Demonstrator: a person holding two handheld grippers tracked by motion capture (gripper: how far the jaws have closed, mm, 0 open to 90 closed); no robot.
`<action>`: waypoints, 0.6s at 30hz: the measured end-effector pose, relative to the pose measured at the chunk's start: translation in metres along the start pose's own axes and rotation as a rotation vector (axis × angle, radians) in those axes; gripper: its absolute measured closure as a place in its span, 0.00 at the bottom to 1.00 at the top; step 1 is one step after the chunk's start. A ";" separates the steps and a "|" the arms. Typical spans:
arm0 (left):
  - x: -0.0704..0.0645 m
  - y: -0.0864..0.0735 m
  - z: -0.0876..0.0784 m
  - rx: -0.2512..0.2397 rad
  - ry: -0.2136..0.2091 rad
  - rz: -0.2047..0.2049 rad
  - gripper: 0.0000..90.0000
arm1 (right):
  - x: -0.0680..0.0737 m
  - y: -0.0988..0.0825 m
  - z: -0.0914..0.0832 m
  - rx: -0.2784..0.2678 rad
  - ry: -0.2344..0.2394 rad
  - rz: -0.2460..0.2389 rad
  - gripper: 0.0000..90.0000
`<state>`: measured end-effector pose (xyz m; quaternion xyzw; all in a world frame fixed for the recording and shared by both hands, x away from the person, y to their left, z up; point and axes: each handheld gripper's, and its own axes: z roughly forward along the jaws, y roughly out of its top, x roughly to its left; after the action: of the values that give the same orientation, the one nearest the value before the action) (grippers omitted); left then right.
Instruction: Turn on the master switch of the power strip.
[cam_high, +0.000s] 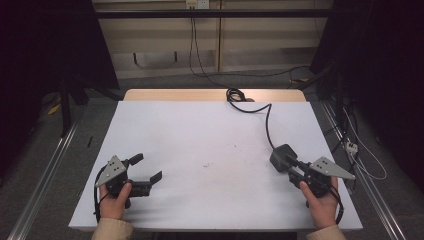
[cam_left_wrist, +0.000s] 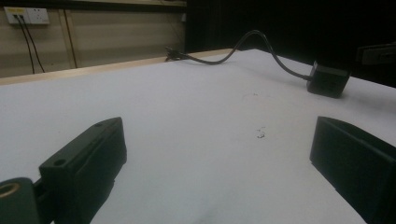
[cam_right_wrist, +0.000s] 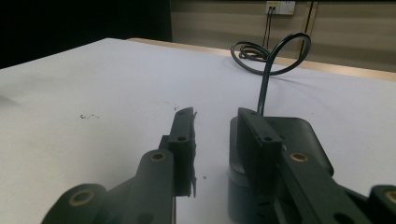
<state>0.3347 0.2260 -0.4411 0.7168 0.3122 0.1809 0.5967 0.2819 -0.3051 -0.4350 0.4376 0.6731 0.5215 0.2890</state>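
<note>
Near the right edge of the worktop (cam_high: 150, 130) lies the power adapter (cam_high: 283, 157); the right claw (cam_high: 294, 169) is half closed beside it, one jaw against its side, not yet clamped, probably preparing a grasp. Far left of the adapter, the left claw (cam_high: 148, 169) stands wide apart, empty.

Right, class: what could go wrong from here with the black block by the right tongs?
1. The block seems to sit to one side of the right tongs, not squarely between them; closing might nudge or miss it.
2. Its cable runs to a coil at the table's far edge; lifting could drag or snag it.
</note>
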 end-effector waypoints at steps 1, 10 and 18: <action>0.000 0.000 0.000 0.000 0.000 0.000 0.04 | 0.000 0.000 0.000 -0.001 0.000 0.002 0.77; 0.000 0.000 -0.001 0.000 -0.001 0.001 0.04 | -0.004 0.004 0.008 0.003 -0.005 0.024 0.82; 0.000 0.000 -0.001 -0.001 -0.002 0.002 0.04 | -0.006 0.006 0.010 0.018 -0.004 0.030 0.86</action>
<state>0.3347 0.2269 -0.4407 0.7170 0.3108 0.1808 0.5972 0.2944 -0.3058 -0.4329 0.4512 0.6706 0.5188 0.2785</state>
